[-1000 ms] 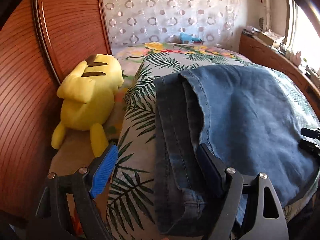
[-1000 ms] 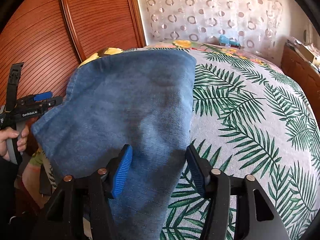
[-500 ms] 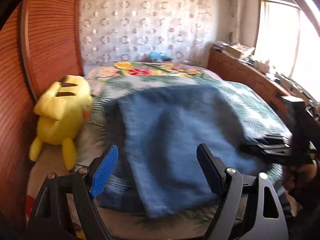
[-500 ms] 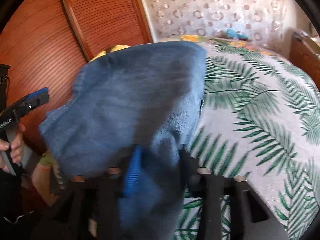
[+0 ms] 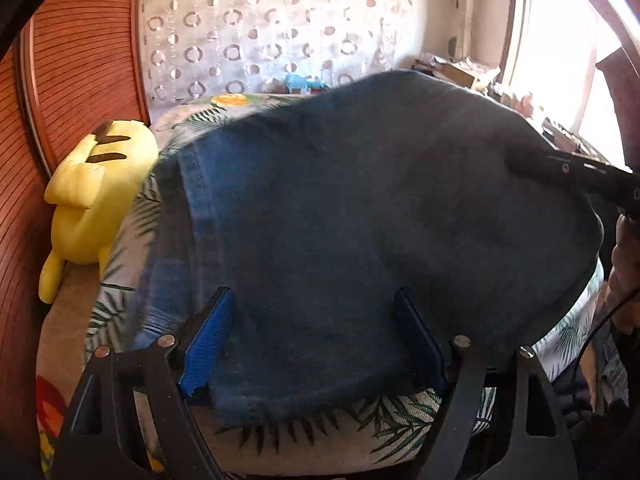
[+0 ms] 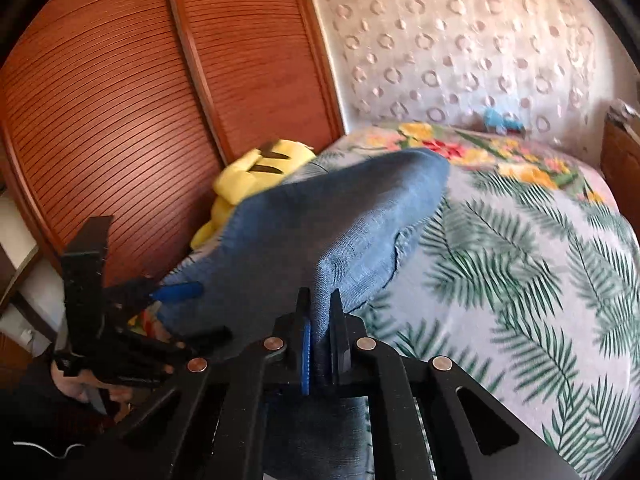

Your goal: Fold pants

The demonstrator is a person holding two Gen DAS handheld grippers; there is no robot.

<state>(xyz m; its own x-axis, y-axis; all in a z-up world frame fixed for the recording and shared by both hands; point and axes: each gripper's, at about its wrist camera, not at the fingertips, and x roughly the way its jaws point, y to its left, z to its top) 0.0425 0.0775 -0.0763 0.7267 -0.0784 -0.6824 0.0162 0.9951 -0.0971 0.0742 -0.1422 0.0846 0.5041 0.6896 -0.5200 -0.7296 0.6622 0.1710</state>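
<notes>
The blue denim jeans (image 5: 360, 220) lie on the bed (image 6: 540, 260), over its palm-leaf bedspread, with their near right corner raised off it. The right gripper (image 6: 320, 344) has its jaws pressed together on a pinch of that denim; in the right wrist view the cloth runs up out of the jaws and drapes away in a tent-like slope toward the far left. In the left wrist view the same gripper (image 5: 576, 176) shows at the right edge, holding the cloth high, so that the jeans bulge up and hide much of the bed behind them.

The left gripper (image 5: 316, 344) has its jaws spread wide, 1 finger on each side of the near hem. The denim lies between them, but the pads do not press on it. In the right wrist view this gripper (image 6: 160, 308) sits at the near left edge of the jeans.

The step in hand looks like the start of a fold: 1 corner is taken, the other is not yet. The next move probably calls for the left jaws to close on the near hem, level with the right grip, so that both corners can rise together and carry the near half across toward the far end. A lone right pull would likely skew the fold. The yellow plush toy (image 5: 100, 188) lies just beside the jeans' left edge and should stay clear of the cloth.
</notes>
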